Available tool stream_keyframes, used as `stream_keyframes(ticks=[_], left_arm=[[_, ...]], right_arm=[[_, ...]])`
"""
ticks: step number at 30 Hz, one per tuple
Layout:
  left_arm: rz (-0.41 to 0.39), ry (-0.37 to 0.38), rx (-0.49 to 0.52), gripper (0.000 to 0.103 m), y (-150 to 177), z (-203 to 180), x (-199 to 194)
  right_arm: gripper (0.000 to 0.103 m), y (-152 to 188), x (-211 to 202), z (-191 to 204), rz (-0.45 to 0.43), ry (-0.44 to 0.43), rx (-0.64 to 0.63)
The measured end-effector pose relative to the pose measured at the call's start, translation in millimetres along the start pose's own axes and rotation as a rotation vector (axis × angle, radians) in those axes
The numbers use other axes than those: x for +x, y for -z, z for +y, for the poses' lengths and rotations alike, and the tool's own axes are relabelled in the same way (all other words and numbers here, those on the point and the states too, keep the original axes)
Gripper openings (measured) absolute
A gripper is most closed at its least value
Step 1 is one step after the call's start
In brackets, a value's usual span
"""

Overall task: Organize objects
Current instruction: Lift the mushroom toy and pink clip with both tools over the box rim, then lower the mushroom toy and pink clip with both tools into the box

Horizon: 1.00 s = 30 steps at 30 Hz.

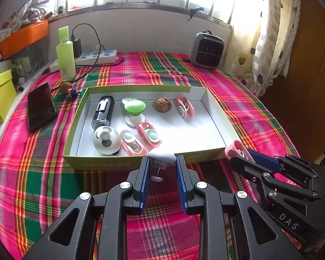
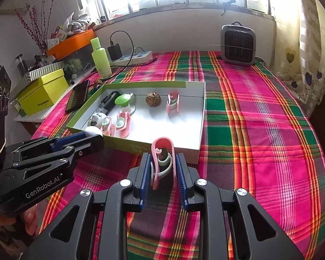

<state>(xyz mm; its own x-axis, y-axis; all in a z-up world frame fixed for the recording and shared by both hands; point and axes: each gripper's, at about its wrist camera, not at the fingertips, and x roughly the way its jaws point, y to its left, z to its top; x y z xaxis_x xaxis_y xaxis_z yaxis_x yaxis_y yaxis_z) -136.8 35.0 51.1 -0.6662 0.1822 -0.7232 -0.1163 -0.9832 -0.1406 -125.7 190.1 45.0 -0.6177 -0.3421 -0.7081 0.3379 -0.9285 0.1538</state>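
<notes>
Left hand-held gripper (image 1: 162, 162) pinches a white dome toy (image 1: 161, 156); right hand-held gripper (image 2: 163, 164) pinches a pink clip (image 2: 162, 158). Step: transport. Next: carry both over the box's (image 1: 140, 164) near wall.

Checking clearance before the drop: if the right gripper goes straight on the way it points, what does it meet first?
Probably the near wall of the green box. The right gripper, shut on the pink clip, points at that wall just ahead. Height is unclear in the fisheye; it might instead pass over the rim.

Pink, green and orange plaid cloth (image 1: 54, 184) covers the desk, the tray (image 1: 127, 165) is lime outside and white inside, holding pink clips (image 1: 149, 134).
</notes>
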Motion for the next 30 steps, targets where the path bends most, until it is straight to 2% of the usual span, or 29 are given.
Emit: stream_keyframes(ticks=[30], left_arm=[[0.009, 0.038, 0.012, 0.022, -39.5, -2.6, 37.5]], right_arm=[[0.025, -37.1, 32.6, -15.3, 0.016, -0.008, 0.025]])
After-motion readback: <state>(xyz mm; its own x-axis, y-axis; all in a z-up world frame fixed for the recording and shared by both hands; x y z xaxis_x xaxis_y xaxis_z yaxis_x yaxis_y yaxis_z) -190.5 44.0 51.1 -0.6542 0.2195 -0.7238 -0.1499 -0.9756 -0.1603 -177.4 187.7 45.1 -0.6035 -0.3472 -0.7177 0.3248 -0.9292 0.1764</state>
